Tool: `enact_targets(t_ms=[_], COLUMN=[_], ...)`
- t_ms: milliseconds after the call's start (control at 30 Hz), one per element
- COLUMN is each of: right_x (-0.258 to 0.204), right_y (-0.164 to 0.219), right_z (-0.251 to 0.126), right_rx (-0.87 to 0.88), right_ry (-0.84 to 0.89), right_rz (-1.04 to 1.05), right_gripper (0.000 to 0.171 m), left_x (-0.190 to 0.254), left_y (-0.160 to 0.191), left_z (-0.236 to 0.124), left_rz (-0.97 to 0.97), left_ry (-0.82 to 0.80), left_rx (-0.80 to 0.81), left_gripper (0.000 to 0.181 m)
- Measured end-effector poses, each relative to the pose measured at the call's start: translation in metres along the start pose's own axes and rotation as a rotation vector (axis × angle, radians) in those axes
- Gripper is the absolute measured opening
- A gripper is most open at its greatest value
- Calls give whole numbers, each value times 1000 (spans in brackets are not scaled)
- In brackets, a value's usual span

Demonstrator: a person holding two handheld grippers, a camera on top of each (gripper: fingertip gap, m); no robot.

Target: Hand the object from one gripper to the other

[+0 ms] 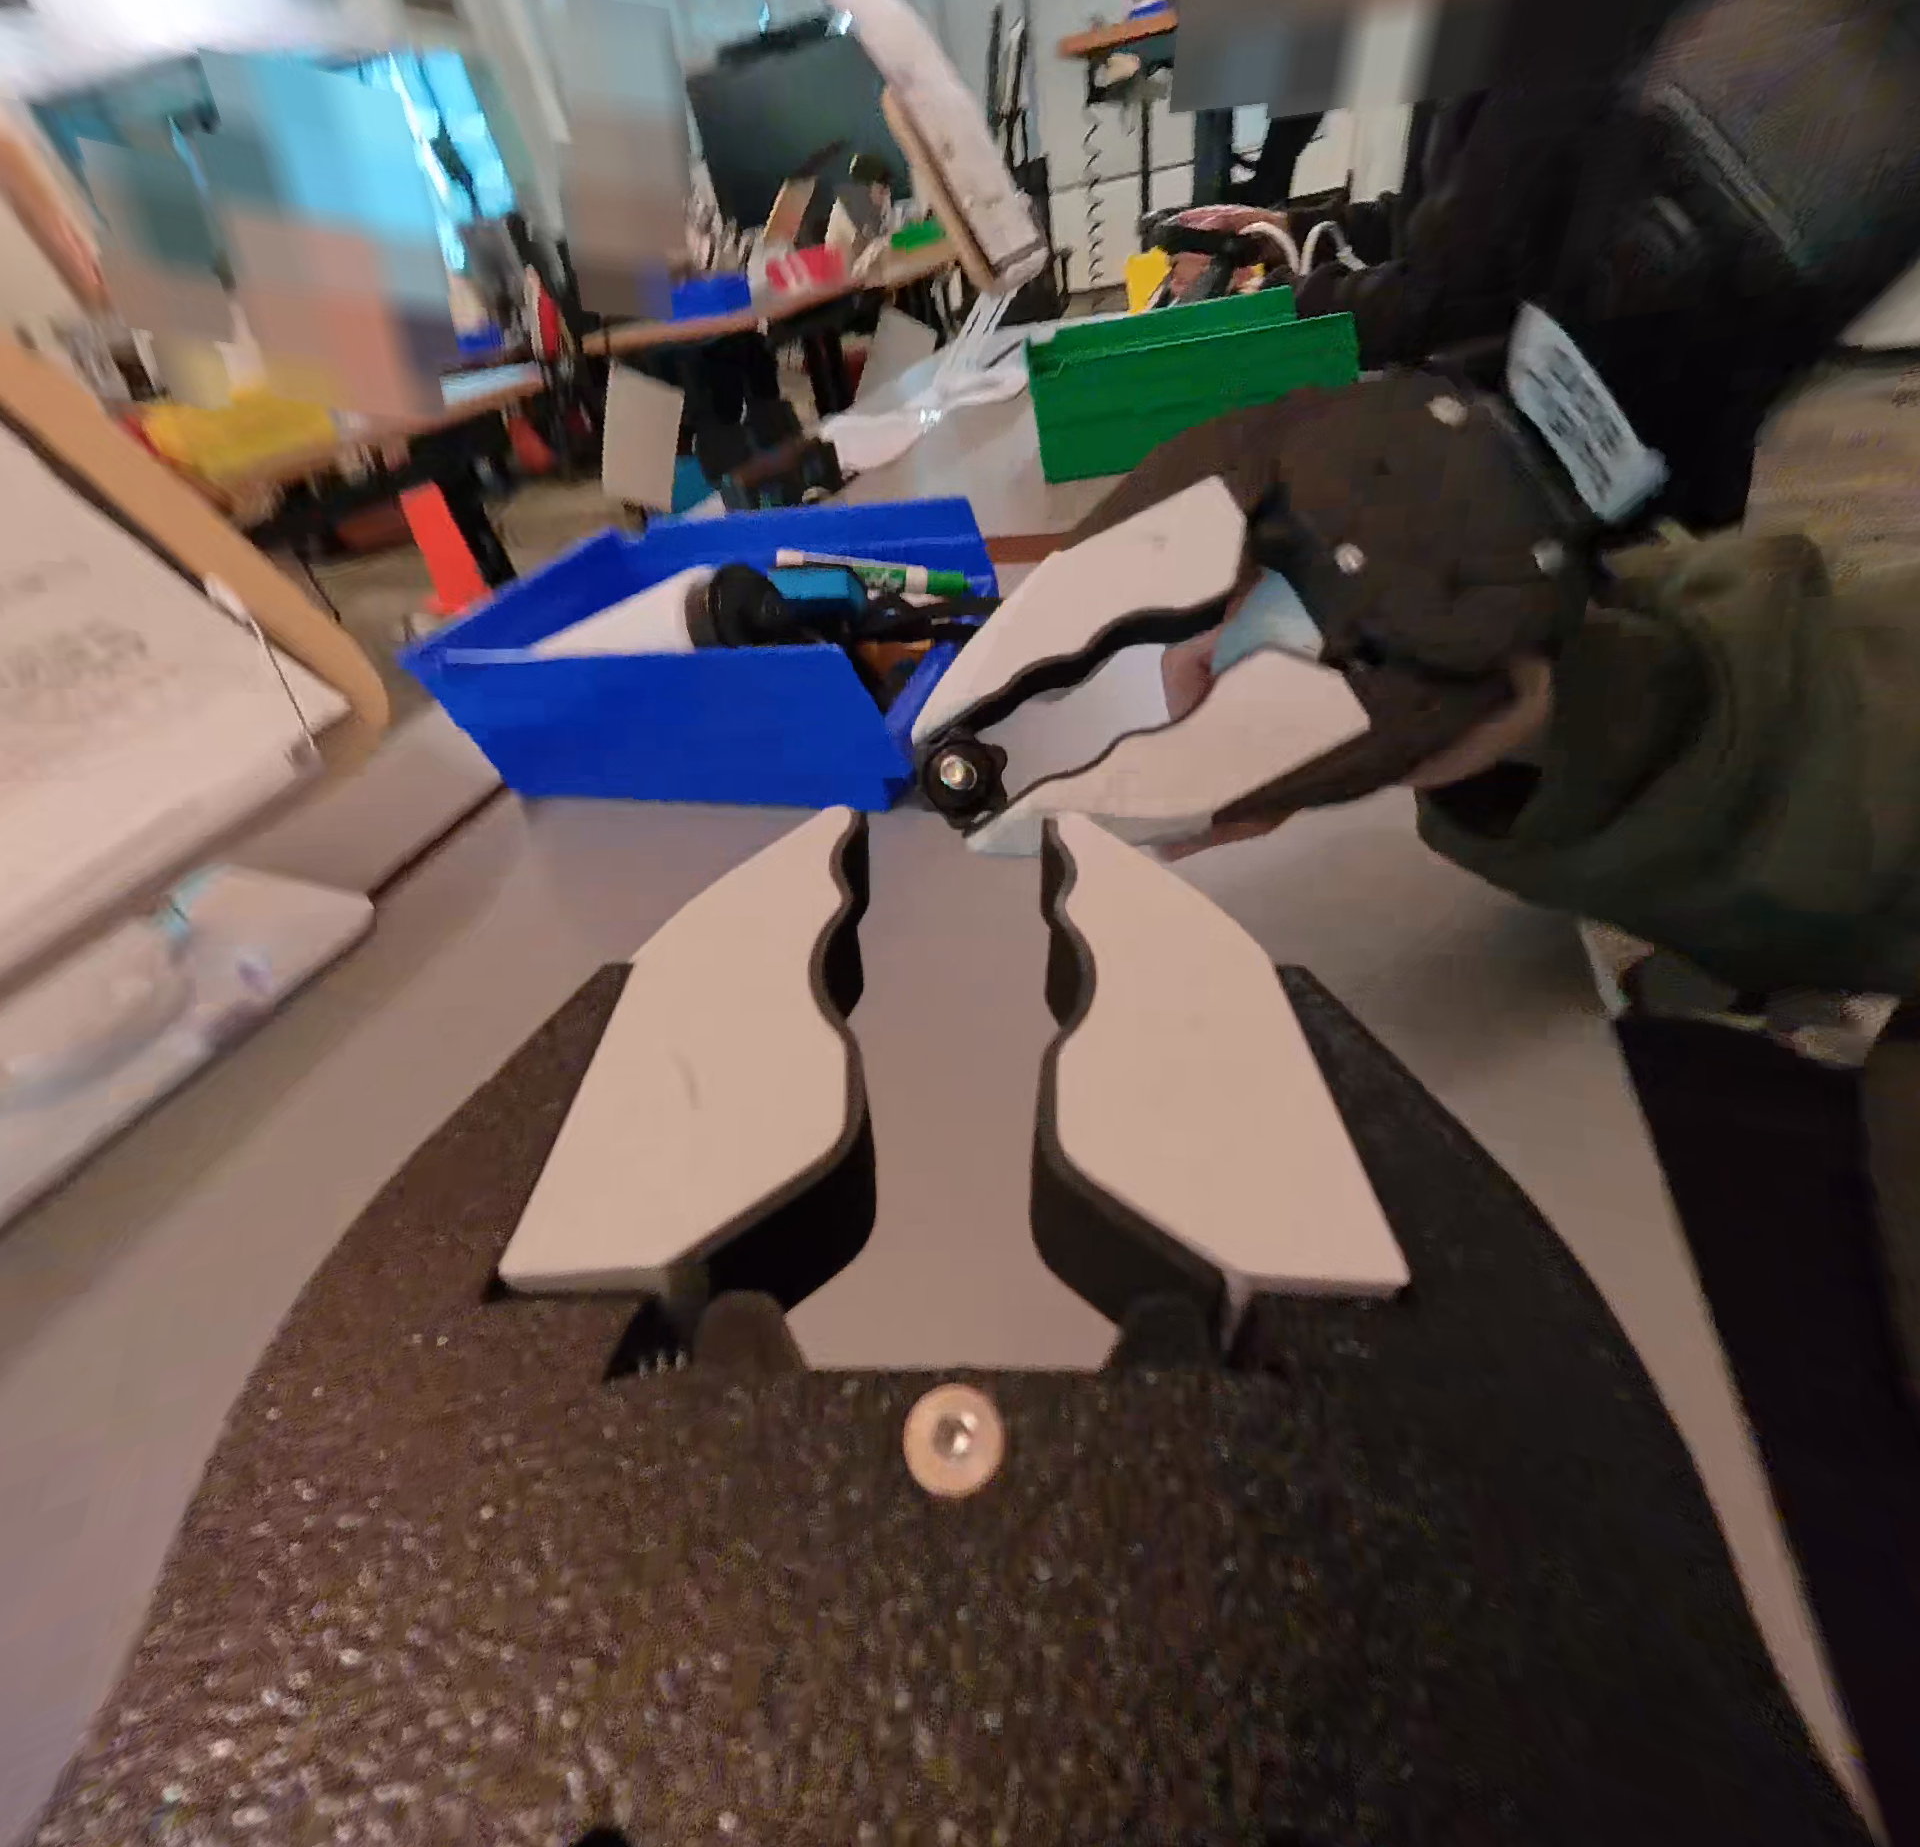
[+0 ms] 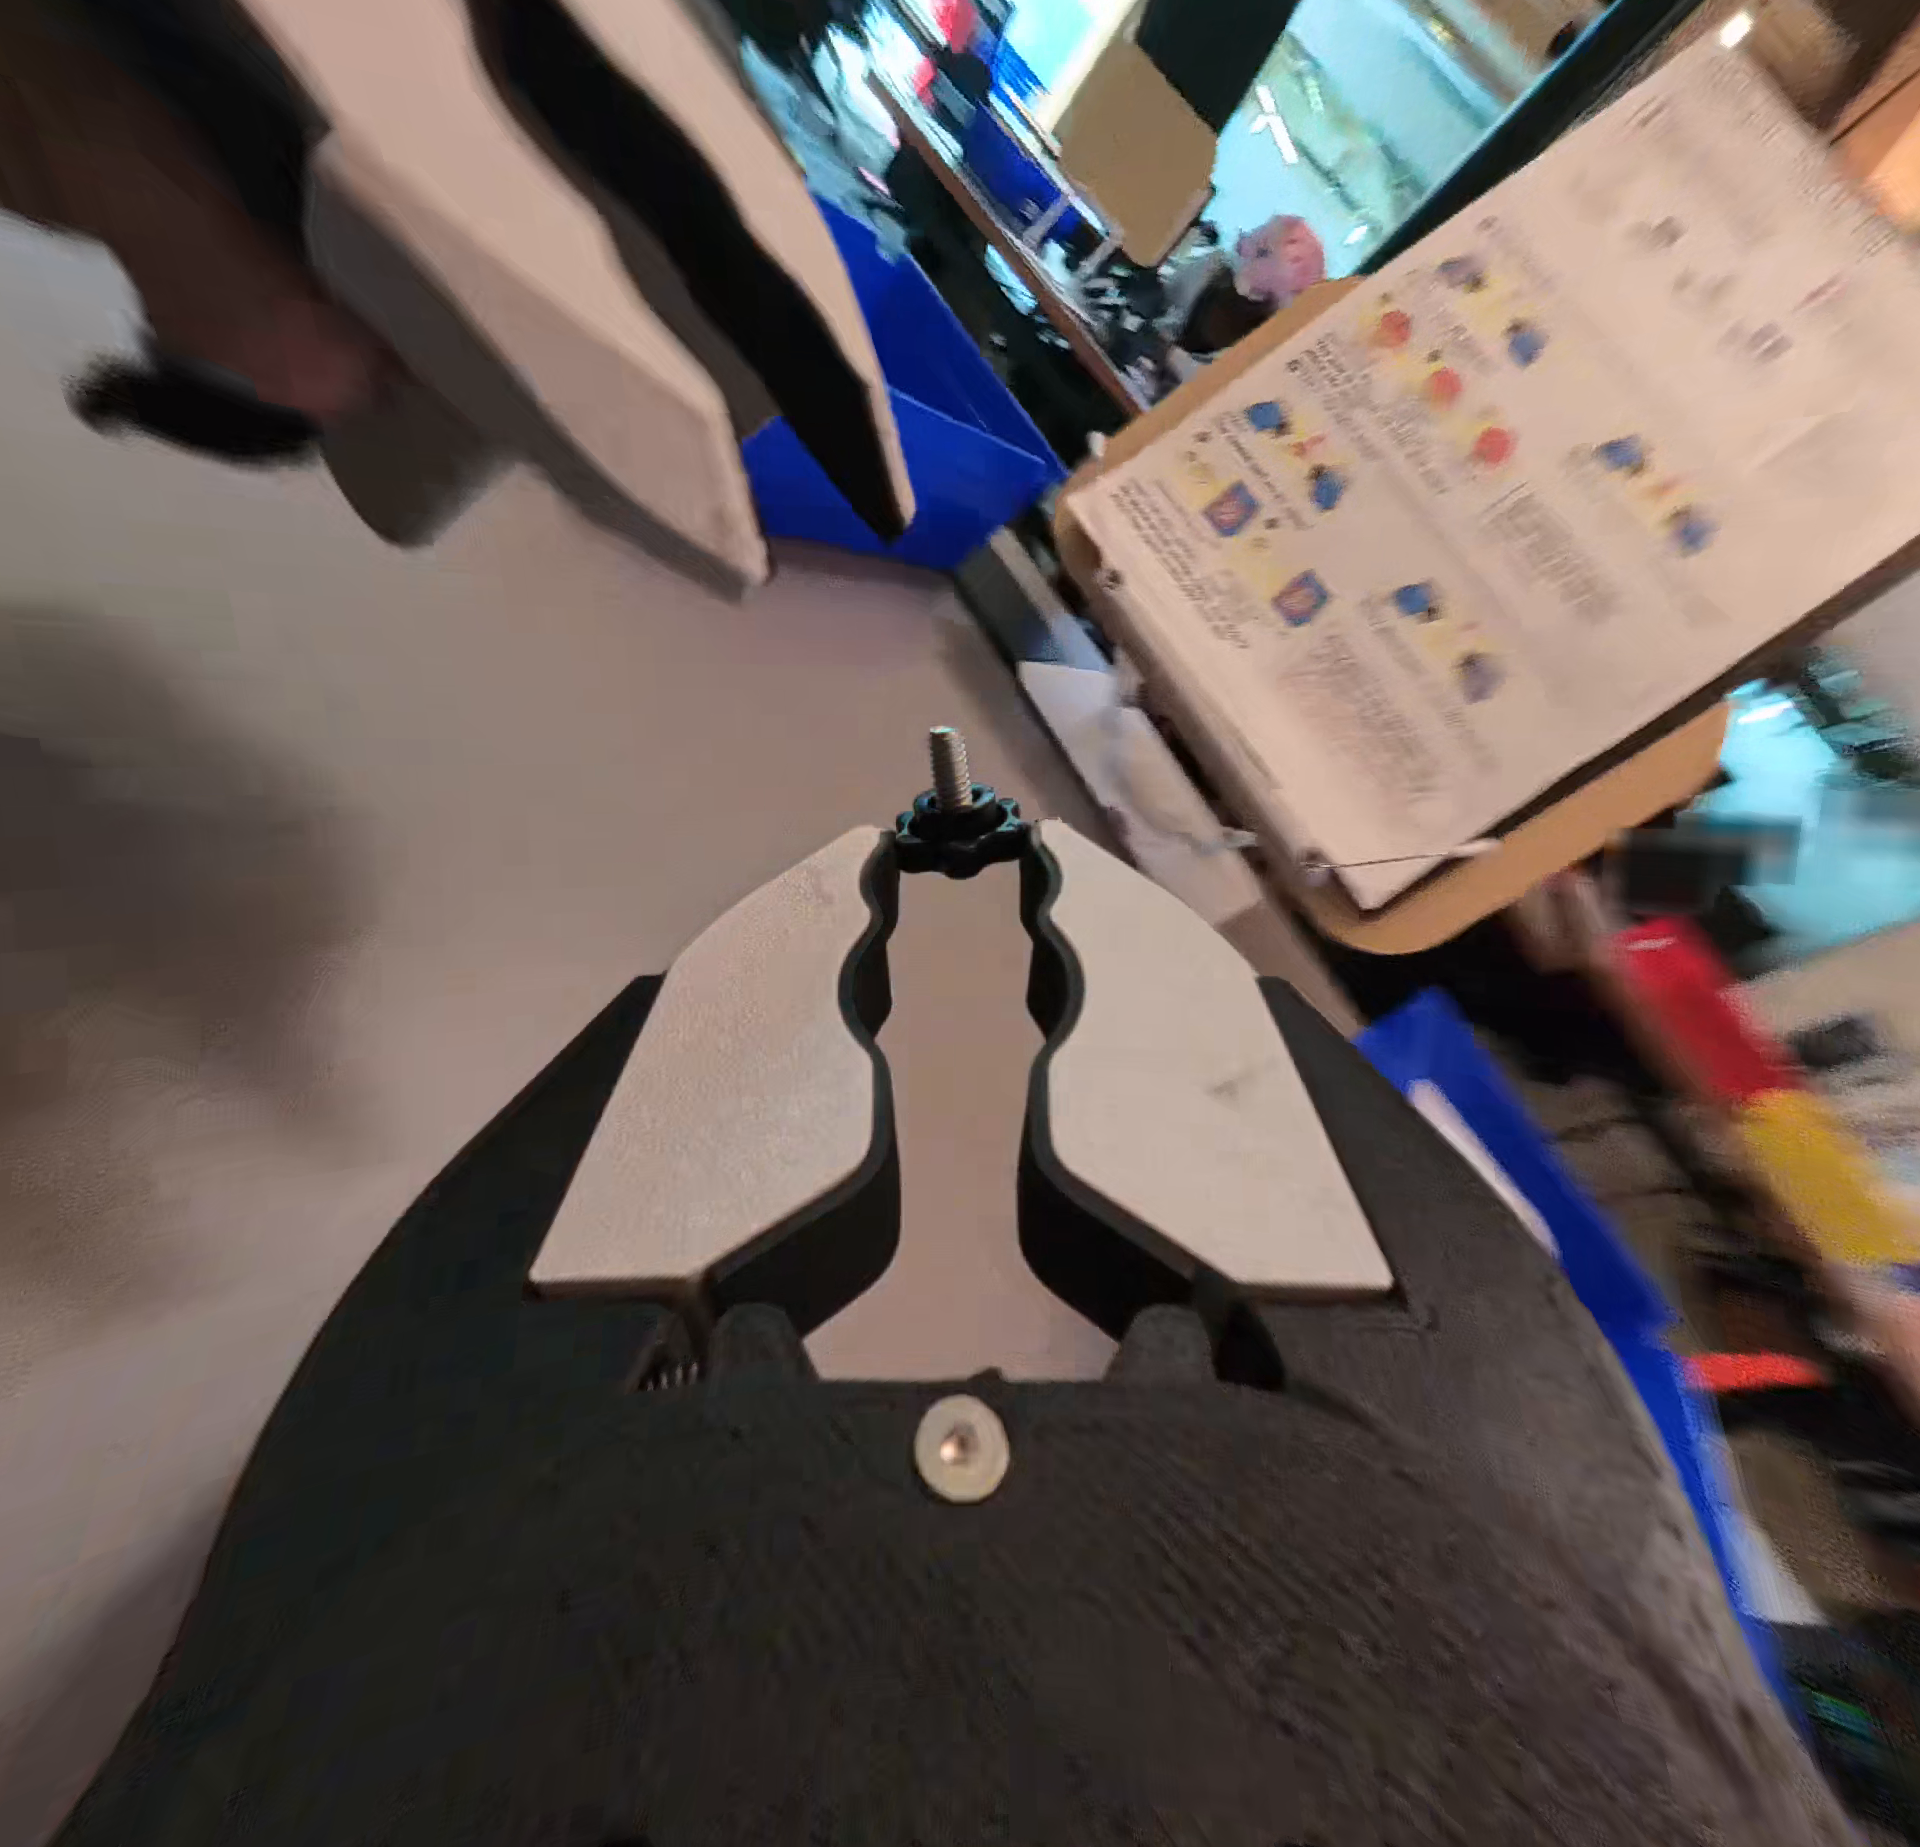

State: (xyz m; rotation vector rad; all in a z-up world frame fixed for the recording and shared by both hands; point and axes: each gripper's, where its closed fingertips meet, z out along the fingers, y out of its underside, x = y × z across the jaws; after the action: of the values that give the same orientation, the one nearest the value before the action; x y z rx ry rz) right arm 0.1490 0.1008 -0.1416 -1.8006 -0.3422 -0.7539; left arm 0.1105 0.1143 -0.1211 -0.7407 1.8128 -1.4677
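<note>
Over grey table, right gripper pinches knob screw; left gripper gapes.

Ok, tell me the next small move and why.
Probably ease the left gripper forward until its open jaws straddle the thumbscrew. The right gripper pinches the screw's black knob at its tips, just ahead of the left jaws, which hold nothing yet.

Small black knob screw, silver threaded stud fwd, pinched betw right gripper fingertips.
</note>
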Motion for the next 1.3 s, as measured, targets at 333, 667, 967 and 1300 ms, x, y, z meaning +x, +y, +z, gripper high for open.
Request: enact_targets(t_ms=[333, 667, 967, 1300], right_x=[-12, -16, -18, -18], right_y=[0, -10, -15, -23], right_z=[9, 7, 7, 0], right_rx=[-84, -63, -31, 51], right_ry=[105, 108, 96, 95], right_rz=[-379, -417, -358, -328], right_gripper=[22, 22, 23, 25], left_x=[-3, 4, 4, 6], left_y=[20, 20, 18, 10], left_z=[13, 15, 12, 11], left_rz=[-355, -388, -339, -458], left_ry=[-42, 11, 41, 134], left_rx=[-125, -103, -88, 6], left_gripper=[22, 7, 6, 5])
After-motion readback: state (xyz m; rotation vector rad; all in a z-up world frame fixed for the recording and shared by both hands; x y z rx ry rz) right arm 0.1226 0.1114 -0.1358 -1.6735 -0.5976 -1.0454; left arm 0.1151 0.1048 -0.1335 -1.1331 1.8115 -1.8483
